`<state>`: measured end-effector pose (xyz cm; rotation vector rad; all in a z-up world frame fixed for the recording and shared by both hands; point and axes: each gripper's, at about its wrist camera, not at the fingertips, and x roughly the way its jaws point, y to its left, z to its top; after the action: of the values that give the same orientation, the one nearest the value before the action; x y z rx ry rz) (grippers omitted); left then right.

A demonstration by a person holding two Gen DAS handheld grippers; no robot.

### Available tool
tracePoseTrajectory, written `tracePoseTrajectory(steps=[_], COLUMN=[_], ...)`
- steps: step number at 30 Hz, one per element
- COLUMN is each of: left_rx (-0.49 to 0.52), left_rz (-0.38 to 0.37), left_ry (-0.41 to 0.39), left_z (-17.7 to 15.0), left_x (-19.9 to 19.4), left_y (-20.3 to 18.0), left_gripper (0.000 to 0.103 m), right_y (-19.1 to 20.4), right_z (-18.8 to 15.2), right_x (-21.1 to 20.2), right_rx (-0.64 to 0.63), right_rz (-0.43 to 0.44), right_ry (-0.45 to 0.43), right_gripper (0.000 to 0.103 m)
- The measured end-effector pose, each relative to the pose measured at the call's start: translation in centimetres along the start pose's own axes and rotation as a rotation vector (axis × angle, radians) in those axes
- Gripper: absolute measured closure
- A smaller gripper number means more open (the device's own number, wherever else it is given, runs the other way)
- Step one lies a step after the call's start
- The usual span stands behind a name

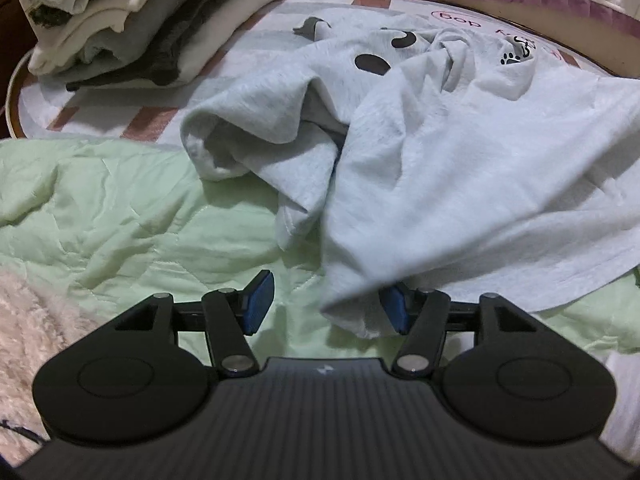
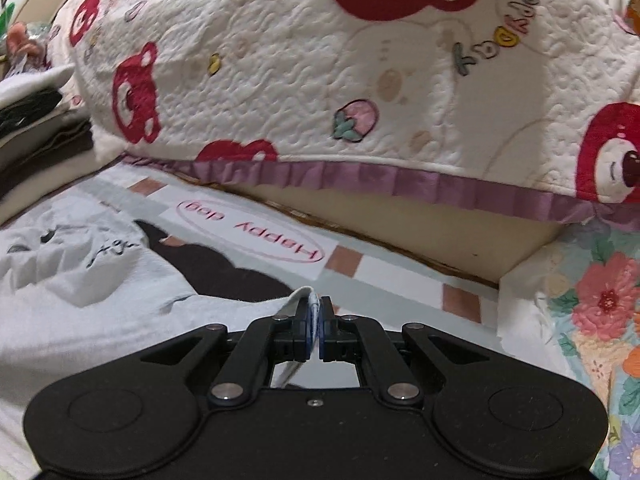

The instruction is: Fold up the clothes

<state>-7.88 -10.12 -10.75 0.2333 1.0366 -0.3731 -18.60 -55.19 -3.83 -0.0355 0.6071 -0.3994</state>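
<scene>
On the bed, a pale grey garment point(image 1: 420, 140) lies crumpled across a green quilt point(image 1: 120, 216), with a stack of folded clothes point(image 1: 120, 28) at the far left. Risk: the right gripper point(image 2: 316, 320) is pinched shut on only a thin hem of the garment point(image 2: 298, 298); any sideways tug could pull that edge free, and the bunched middle would then fold crooked. The left gripper point(image 1: 326, 308) stands wide open, one blue pad point(image 1: 258, 304) bare over the quilt, the other half hidden under the near corner of the garment, which hangs between the jaws without being clamped. Closing there may catch the quilt as well. A bear-print cover point(image 2: 360, 80) crowds the far side.
</scene>
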Motion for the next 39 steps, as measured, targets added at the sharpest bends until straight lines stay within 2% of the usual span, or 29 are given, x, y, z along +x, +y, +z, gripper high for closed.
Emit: tracePoseTrajectory(steps=[4, 6, 7, 8, 9, 11, 16, 17, 19, 20, 21, 24, 26, 27, 28, 30, 32, 34, 35, 36, 38, 39], left_rx=[0.037, 0.049, 0.052, 0.051, 0.049, 0.043, 0.0, -0.066, -0.256, -0.324, -0.35, -0.174, -0.097, -0.079, -0.068, -0.051, -0.036, -0.026, -0.026, -0.023, -0.03, -0.031], left_rz=[0.003, 0.01, 0.006, 0.0, -0.005, -0.004, 0.096, 0.049, -0.113, -0.176, -0.208, -0.108, -0.097, -0.107, -0.121, -0.111, -0.088, -0.064, -0.035, -0.005, 0.005, 0.0], left_ry=[0.008, -0.021, -0.04, -0.058, -0.076, -0.13, -0.366, -0.347, -0.241, -0.185, -0.14, -0.116, -0.101, -0.094, -0.087, -0.077, -0.063, -0.045, -0.052, -0.059, -0.082, -0.096], left_z=[-0.3, -0.4, -0.4, -0.4, -0.3, 0.0, 1.2, 1.4, 1.8, 1.9, 1.8, 1.5, 1.0, 0.7, 0.4, 0.1, -0.1, -0.2, -0.2, -0.2, 0.1, 0.1], left_x=[0.4, 0.3, 0.2, 0.0, -0.4, -1.4, -6.3, -6.0, -4.3, -3.2, -2.2, -0.8, -0.6, -0.6, -0.6, -0.4, -0.1, 0.4, 0.5, 0.5, 0.6, 0.6], left_y=[-1.0, -1.4, -1.5, -1.5, -1.4, -1.1, 0.7, 1.6, 3.9, 4.6, 4.7, 1.9, 0.3, -0.2, -0.6, -1.1, -1.4, -1.4, -1.3, -1.3, -1.0, -0.9], left_gripper=[0.044, 0.046, 0.054, 0.067, 0.102, 0.101, 0.099, 0.097, 0.089, 0.089, 0.089, 0.08, 0.07, 0.061, 0.057, 0.056, 0.05, 0.032, 0.028, 0.027, 0.03, 0.038], right_y=[-1.6, -2.1, -2.3, -2.4, -2.5, -2.8, -3.2, -3.2, -3.2, -3.2, -3.3, -3.4, -3.3, -3.4, -3.4, -3.6, -3.8, -4.0, -4.1, -4.2, -4.5, -4.6], right_z=[0.2, 0.2, 0.2, 0.3, 0.3, 0.3, 0.0, -0.4, -1.6, -2.1, -2.7, -4.2, -4.6, -4.7, -4.7, -4.7, -4.7, -4.6, -4.6, -4.6, -4.5, -4.5], right_x=[-0.4, -0.7, -0.8, -1.0, -1.2, -1.6, -2.2, -2.0, -1.4, -1.0, -0.7, 0.3, 0.7, 0.9, 1.0, 1.3, 1.6, 1.9, 2.0, 2.2, 2.5, 2.6], right_rx=[0.05, 0.069, 0.075, 0.082, 0.088, 0.101, 0.125, 0.122, 0.131, 0.135, 0.14, 0.143, 0.128, 0.124, 0.121, 0.127, 0.134, 0.141, 0.144, 0.148, 0.155, 0.158], right_rz=[-0.007, -0.008, -0.006, -0.005, -0.004, -0.001, 0.006, 0.008, 0.006, 0.004, 0.003, 0.003, 0.006, 0.008, 0.011, 0.022, 0.032, 0.043, 0.048, 0.053, 0.064, 0.069], right_ry=[-0.015, -0.022, -0.026, -0.029, -0.033, -0.04, -0.044, -0.031, -0.004, 0.01, 0.024, 0.058, 0.068, 0.071, 0.073, 0.069, 0.064, 0.059, 0.056, 0.054, 0.049, 0.046], right_gripper=[0.1, 0.1, 0.1, 0.1, 0.1, 0.1, 0.1, 0.1, 0.1, 0.1, 0.1, 0.1, 0.1, 0.1, 0.1, 0.1, 0.1, 0.1, 0.1, 0.1, 0.1, 0.1])
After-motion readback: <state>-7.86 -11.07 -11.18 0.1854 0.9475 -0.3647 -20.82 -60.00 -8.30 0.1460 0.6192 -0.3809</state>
